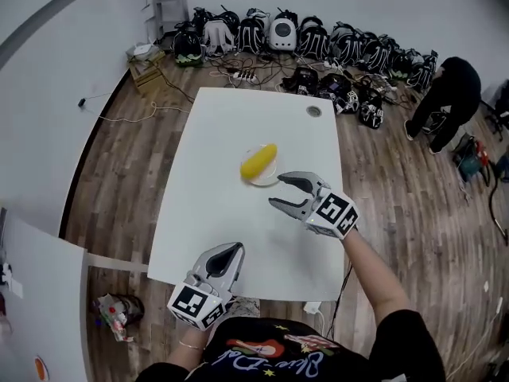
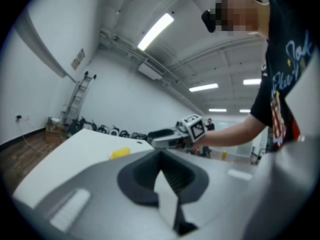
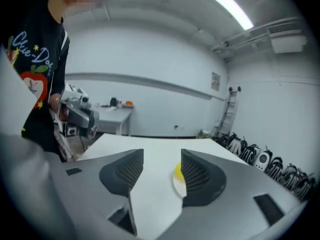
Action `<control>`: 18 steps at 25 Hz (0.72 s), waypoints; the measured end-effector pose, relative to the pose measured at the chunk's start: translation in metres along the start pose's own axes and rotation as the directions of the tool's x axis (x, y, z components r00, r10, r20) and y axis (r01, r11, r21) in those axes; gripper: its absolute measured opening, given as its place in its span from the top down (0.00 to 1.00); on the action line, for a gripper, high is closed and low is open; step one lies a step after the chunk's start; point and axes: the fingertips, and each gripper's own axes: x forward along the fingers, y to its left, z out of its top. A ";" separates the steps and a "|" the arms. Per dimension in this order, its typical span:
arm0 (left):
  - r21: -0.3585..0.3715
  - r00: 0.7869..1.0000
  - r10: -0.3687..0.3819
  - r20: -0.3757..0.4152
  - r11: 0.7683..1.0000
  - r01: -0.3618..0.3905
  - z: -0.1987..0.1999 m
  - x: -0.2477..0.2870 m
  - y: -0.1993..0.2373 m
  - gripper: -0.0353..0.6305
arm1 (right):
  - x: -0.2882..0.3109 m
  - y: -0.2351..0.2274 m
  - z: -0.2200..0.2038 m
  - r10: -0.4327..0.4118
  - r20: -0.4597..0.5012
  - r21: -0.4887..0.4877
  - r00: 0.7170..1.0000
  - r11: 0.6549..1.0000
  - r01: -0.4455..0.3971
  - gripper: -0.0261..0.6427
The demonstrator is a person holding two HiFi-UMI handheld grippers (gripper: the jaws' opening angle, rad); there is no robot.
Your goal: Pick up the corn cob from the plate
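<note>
A yellow corn cob (image 1: 259, 161) lies on a small pale plate (image 1: 265, 180) near the middle of the white table (image 1: 215, 213). My right gripper (image 1: 276, 190) hovers just to the near right of the plate, open, with nothing between its fingers. In the right gripper view, corn (image 3: 177, 172) and plate (image 3: 178, 186) peek out beside the right finger, ahead of the open gripper (image 3: 161, 156). My left gripper (image 1: 232, 253) is shut and empty over the table's near edge. The left gripper view shows that shut gripper (image 2: 161, 156), with the corn (image 2: 120, 153) far ahead and the right gripper (image 2: 165, 136) beyond.
A round cable hole (image 1: 314, 111) sits near the table's far edge. Several backpacks (image 1: 318, 38) and cables line the far wall on the wooden floor. A person in black (image 1: 449, 94) bends at the back right. A second white tabletop (image 1: 40, 309) is at the lower left.
</note>
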 end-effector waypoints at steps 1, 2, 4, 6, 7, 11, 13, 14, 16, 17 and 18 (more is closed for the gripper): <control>-0.005 1.000 -0.003 -0.008 1.000 0.003 0.001 0.006 0.011 0.96 | 0.018 -0.012 -0.007 0.048 -0.070 -0.039 0.996 0.998 -0.051 0.64; -0.012 1.000 -0.008 -0.017 1.000 0.008 0.003 0.012 0.022 0.96 | 0.035 -0.023 -0.014 0.085 -0.133 -0.075 0.987 0.993 -0.096 0.64; -0.028 0.999 -0.026 -0.031 0.999 0.025 0.004 0.023 0.041 0.96 | 0.066 -0.046 -0.028 0.134 -0.224 -0.127 0.965 0.978 -0.165 0.63; -0.045 0.998 -0.046 -0.043 0.998 0.044 0.004 0.032 0.058 0.96 | 0.091 -0.068 -0.036 0.171 -0.268 -0.139 0.948 0.967 -0.214 0.61; -0.056 0.998 -0.052 -0.046 0.997 0.049 0.004 0.035 0.066 0.96 | 0.102 -0.076 -0.041 0.190 -0.287 -0.141 0.939 0.961 -0.238 0.61; -0.069 0.996 -0.068 -0.065 0.996 0.064 0.002 0.047 0.093 0.96 | 0.126 -0.097 -0.072 0.276 -0.475 -0.196 0.835 0.892 -0.407 0.57; -0.044 0.990 -0.106 -0.096 0.994 0.102 -0.004 0.052 0.099 0.96 | 0.133 -0.100 -0.092 0.313 -0.597 -0.215 0.739 0.825 -0.523 0.56; -0.030 0.986 -0.126 -0.112 0.992 0.123 -0.007 0.053 0.102 0.96 | 0.136 -0.100 -0.100 0.322 -0.641 -0.219 0.696 0.793 -0.569 0.55; -0.009 0.979 -0.152 -0.136 0.988 0.152 -0.011 0.056 0.105 0.96 | 0.146 -0.101 -0.108 0.331 -0.691 -0.222 0.643 0.749 -0.625 0.55; -0.004 0.977 -0.159 -0.144 0.987 0.160 -0.013 0.057 0.107 0.96 | 0.151 -0.102 -0.112 0.335 -0.708 -0.220 0.622 0.732 -0.645 0.55; -0.004 0.975 -0.164 -0.147 0.986 0.165 -0.015 0.060 0.109 0.96 | 0.154 -0.103 -0.117 0.339 -0.726 -0.216 0.599 0.714 -0.666 0.55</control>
